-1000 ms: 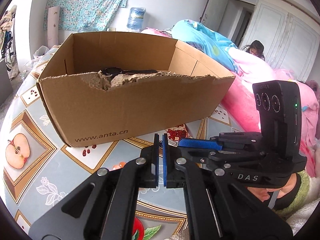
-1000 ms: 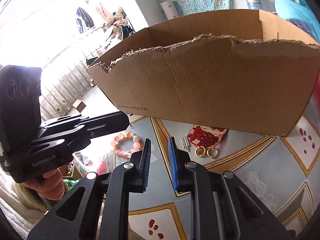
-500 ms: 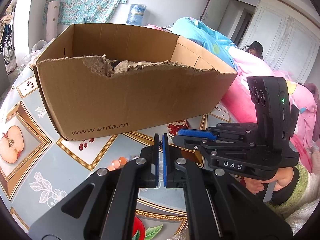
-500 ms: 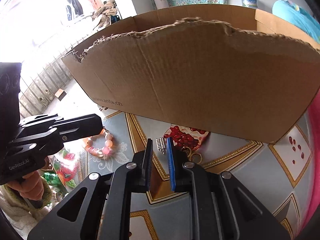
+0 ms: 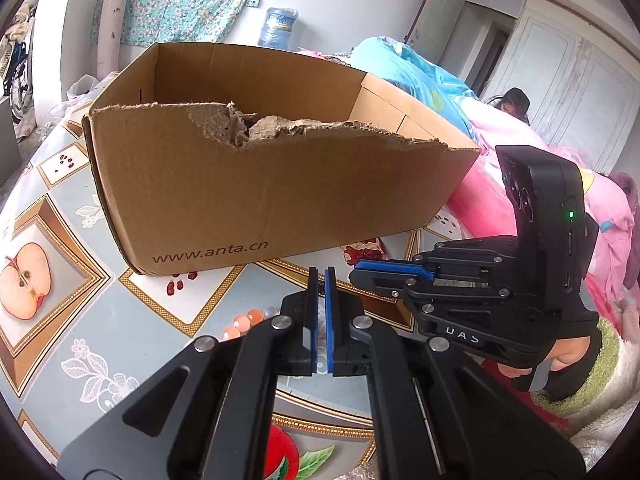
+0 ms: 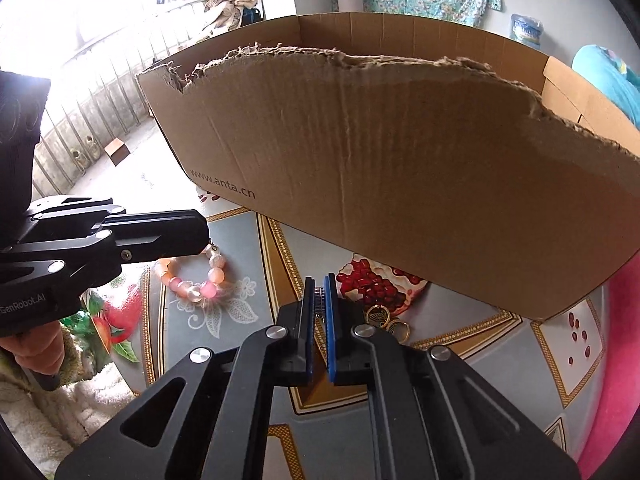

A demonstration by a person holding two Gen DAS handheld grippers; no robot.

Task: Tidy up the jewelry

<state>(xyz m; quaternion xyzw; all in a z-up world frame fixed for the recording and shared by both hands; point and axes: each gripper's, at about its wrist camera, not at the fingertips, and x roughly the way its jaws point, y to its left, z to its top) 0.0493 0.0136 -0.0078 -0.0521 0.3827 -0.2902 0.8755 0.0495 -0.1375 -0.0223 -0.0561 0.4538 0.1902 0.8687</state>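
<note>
A brown cardboard box (image 5: 256,192) with a torn front rim stands on the patterned tablecloth; it also shows in the right wrist view (image 6: 400,168). A pink bead bracelet (image 6: 196,280) lies in front of it, partly hidden behind my left gripper (image 5: 319,276), whose jaws are shut and empty just above it. Two gold rings (image 6: 386,320) lie near the box's front wall. My right gripper (image 6: 319,282) is low over the table, its jaws closed on a small silver clip (image 6: 319,294) lying beside the rings.
The tablecloth (image 5: 60,280) has fruit prints. A bed with pink and blue bedding (image 5: 520,140) lies right of the table. A water bottle (image 5: 276,26) stands by the far wall.
Both grippers have moved lower and closer to the table. The right gripper's jaws have narrowed from open to closed around the silver clip.
</note>
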